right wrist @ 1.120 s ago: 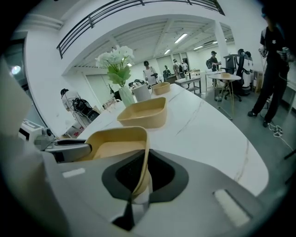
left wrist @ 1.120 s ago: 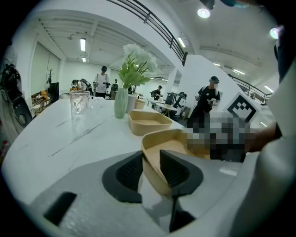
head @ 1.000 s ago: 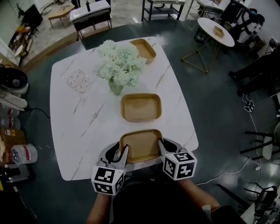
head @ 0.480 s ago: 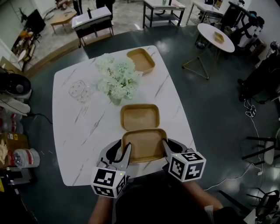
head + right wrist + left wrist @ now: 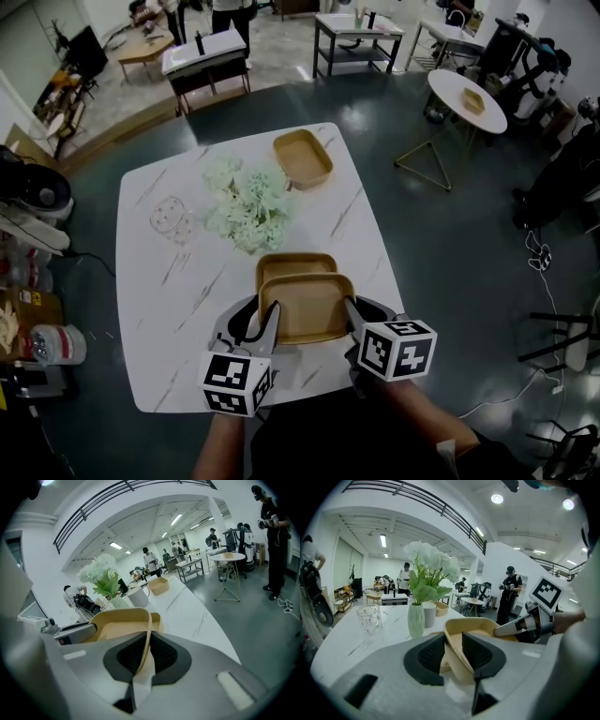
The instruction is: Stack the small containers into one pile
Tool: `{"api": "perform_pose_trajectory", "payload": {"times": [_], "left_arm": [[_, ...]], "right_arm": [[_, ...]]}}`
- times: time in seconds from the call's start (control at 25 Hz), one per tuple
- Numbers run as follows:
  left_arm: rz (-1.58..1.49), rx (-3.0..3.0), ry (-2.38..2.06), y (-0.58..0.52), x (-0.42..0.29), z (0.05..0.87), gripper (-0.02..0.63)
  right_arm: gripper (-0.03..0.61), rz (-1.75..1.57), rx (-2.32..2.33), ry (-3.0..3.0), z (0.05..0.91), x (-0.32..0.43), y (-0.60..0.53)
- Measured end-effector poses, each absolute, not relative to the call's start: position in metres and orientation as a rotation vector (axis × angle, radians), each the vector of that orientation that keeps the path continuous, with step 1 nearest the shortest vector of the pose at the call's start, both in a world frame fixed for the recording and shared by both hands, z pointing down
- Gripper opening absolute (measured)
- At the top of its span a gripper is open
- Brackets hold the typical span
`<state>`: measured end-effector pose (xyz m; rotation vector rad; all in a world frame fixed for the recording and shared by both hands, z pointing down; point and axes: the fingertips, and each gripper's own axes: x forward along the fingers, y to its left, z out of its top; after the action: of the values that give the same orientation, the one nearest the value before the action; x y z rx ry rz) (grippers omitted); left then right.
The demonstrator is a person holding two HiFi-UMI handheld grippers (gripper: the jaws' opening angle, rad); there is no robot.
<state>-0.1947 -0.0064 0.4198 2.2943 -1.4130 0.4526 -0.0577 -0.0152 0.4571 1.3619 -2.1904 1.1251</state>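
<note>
A tan container (image 5: 305, 302) hangs between both grippers, low over the white marble table (image 5: 169, 309). My left gripper (image 5: 268, 330) is shut on its left wall (image 5: 454, 660). My right gripper (image 5: 351, 317) is shut on its right rim (image 5: 147, 634). The held container overlaps a second tan container (image 5: 295, 263), whose far edge shows just beyond it. A third tan container (image 5: 302, 157) sits at the table's far side, behind the flowers. Whether the held container touches the second one I cannot tell.
A vase of white flowers (image 5: 246, 202) stands just beyond the second container, with a white cup (image 5: 139, 596) beside it. A clear glass (image 5: 171, 217) stands at the far left. A round side table (image 5: 467, 98) and several people are beyond the table.
Both grippers have carried the held container away from the table's near edge. It was apart from the second container and now overlaps it.
</note>
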Motion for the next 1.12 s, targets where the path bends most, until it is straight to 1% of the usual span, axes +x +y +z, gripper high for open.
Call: {"api": "perform_pose_trajectory", "payload": {"times": [0.2,0.48,0.88,0.92,1.04,1.12], "left_arm": [[0.451,2.293,-1.456,-0.032,-0.197,0.414,0.106],[0.481,2.264,-1.469,-0.053,-0.206,0.428,0.104],[0.543,2.230,-1.454,-0.064,-0.212,0.446,0.101],[0.551,2.226,-1.456,-0.065,-0.214,0.448,0.101],[0.567,2.221,-1.481,-0.069,-0.219,0.452,0.101],[0.570,2.220,-1.495,-0.072,-0.222,0.452,0.104]], "right_arm": [[0.015,1.157,1.363,-2.193,0.451,-0.060,-0.039],[0.019,1.177,1.346,-2.179,0.462,-0.069,-0.055],[0.027,1.046,1.318,-2.175,0.473,-0.076,-0.064],[0.038,1.043,1.308,-2.182,0.474,-0.078,-0.064],[0.124,1.037,1.313,-2.201,0.475,-0.081,-0.066],[0.144,1.028,1.332,-2.214,0.473,-0.081,-0.067]]}}
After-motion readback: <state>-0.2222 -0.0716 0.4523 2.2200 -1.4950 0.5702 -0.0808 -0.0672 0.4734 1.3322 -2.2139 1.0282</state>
